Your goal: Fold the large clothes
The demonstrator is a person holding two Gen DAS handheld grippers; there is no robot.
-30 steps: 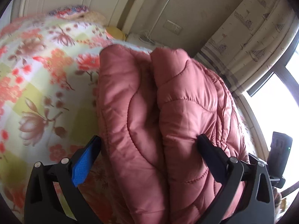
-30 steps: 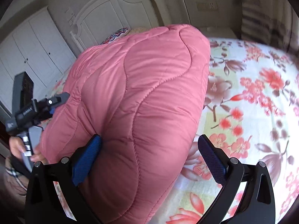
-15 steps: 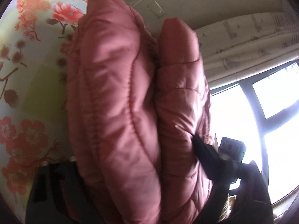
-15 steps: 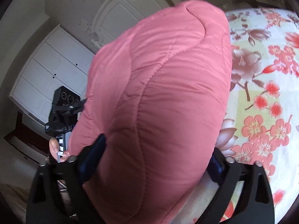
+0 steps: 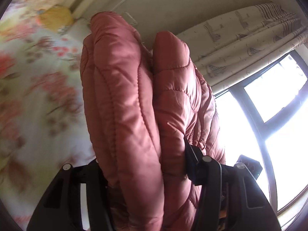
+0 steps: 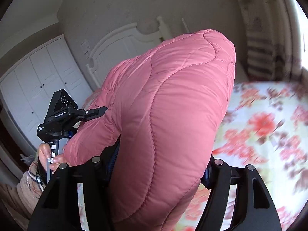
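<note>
1. Pink quilted jacket, puffy and bulky, is already doubled into a thick bundle; the left wrist view shows two padded layers side by side. It is up off the bed, carried between both grippers, not lying on the floral cover.

2. Left hand-held gripper: its jaws have just been closing, and the bundle sits between them. The right pad presses into the fabric; the left pad is hidden behind the padding. I read this as a clamp on the jacket.

3. Right hand-held gripper: its jaws have likewise just been closing around the other end of the bundle. Both blue pads dig into the sides of the padding. Gripping the jacket.

4. Progress, as a judgement: the main folds look done, since the garment is compact and layered. What seems left is setting the bundle down on the bed or elsewhere, or one more fold. No final resting place can be told from these views.

5. Pose: both grippers tilt somewhat downward and face each other across the jacket. In the right wrist view the left gripper shows at the left side, its finger into the fabric, with the person's hand wrapped round the handle and a checked sleeve below it.

6. Background bedding is blurred in both views.
</note>
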